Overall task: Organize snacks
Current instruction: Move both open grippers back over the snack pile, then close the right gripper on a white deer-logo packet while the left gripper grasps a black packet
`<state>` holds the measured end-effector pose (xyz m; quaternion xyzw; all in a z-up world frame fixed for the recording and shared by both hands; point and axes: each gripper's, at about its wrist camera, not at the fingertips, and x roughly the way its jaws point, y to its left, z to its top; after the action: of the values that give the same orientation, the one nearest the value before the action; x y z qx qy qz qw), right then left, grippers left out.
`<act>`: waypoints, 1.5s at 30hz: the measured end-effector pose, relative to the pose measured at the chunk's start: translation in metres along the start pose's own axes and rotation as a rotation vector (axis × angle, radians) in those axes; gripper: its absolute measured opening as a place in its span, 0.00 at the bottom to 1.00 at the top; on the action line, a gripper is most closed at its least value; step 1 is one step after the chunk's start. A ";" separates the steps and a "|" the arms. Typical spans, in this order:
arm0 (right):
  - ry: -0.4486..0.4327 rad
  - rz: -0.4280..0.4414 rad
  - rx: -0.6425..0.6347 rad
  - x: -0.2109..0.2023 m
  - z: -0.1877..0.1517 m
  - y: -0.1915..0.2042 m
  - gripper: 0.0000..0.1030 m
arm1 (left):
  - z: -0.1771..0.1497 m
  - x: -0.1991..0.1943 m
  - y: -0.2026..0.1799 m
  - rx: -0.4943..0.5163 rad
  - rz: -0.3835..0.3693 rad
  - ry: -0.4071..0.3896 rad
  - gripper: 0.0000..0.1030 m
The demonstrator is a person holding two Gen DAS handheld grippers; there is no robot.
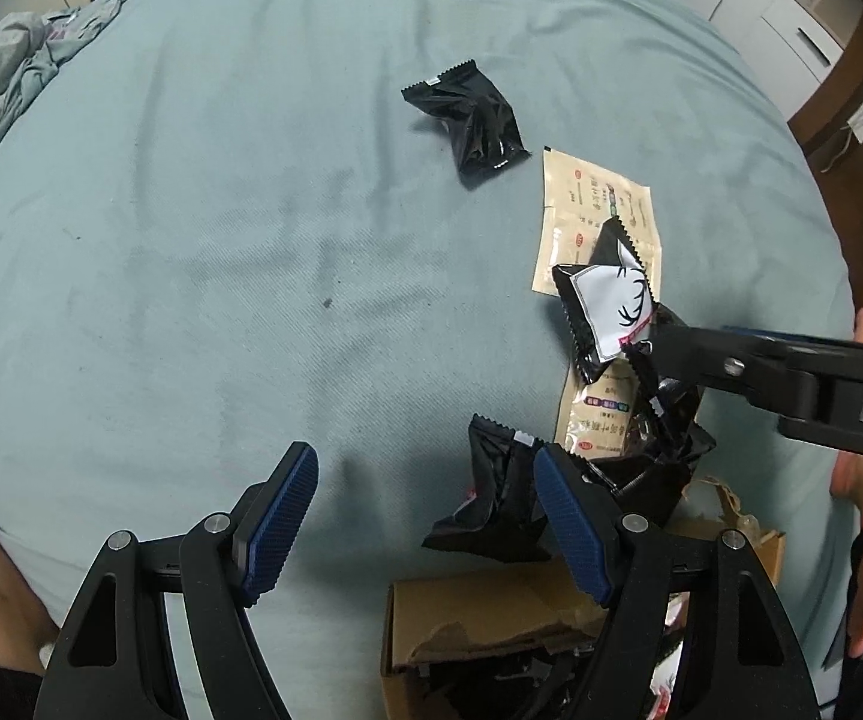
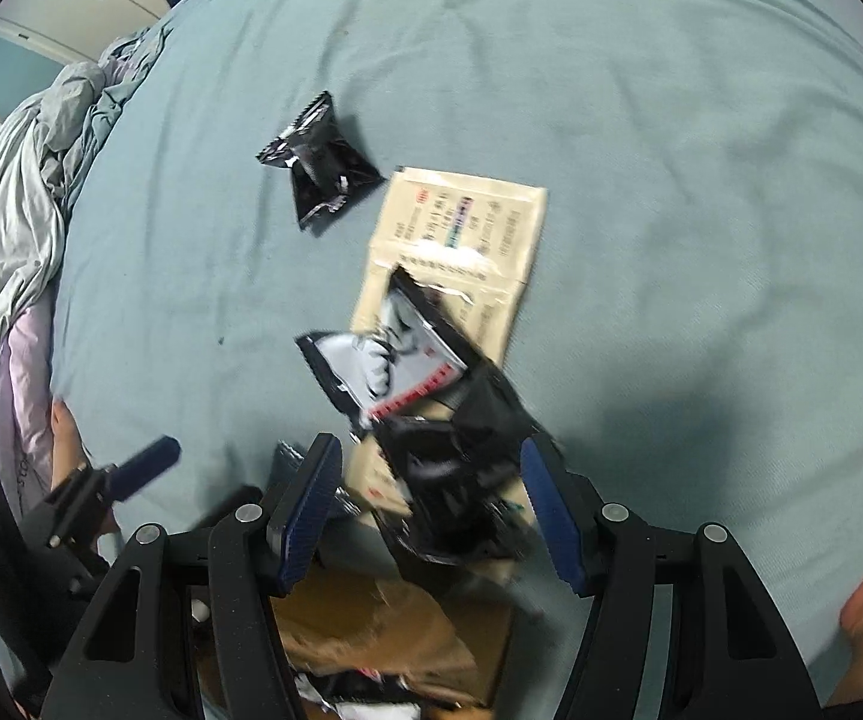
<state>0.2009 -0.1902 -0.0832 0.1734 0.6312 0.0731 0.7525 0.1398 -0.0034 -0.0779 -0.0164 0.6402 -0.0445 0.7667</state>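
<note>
While snack packets are still lying scattered on the bed, the right claw is clutching black packets above the cardboard box; the left claw is hanging open and empty.

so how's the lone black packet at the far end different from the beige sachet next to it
The lone black packet is dark, glossy, puffed and crumpled; the beige sachet is pale, printed with text and lies flat. The black packet lies alone on the bedsheet, nothing on it; the beige sachet is partly covered by a black-and-white packet. Both rest on the sheet, outside the cardboard box.
</note>
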 end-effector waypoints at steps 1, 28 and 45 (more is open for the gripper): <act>0.002 -0.001 -0.009 0.004 0.002 0.003 0.59 | 0.000 0.000 0.000 0.001 -0.001 -0.001 0.73; -0.087 -0.015 -0.391 0.020 0.016 0.057 0.29 | 0.025 -0.011 0.003 0.046 0.098 -0.153 0.73; -0.223 0.154 -0.242 -0.063 -0.016 -0.027 0.28 | 0.071 -0.003 -0.023 0.089 0.149 -0.274 0.73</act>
<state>0.1704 -0.2330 -0.0364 0.1365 0.5151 0.1864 0.8254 0.2076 -0.0286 -0.0599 0.0593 0.5267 -0.0130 0.8479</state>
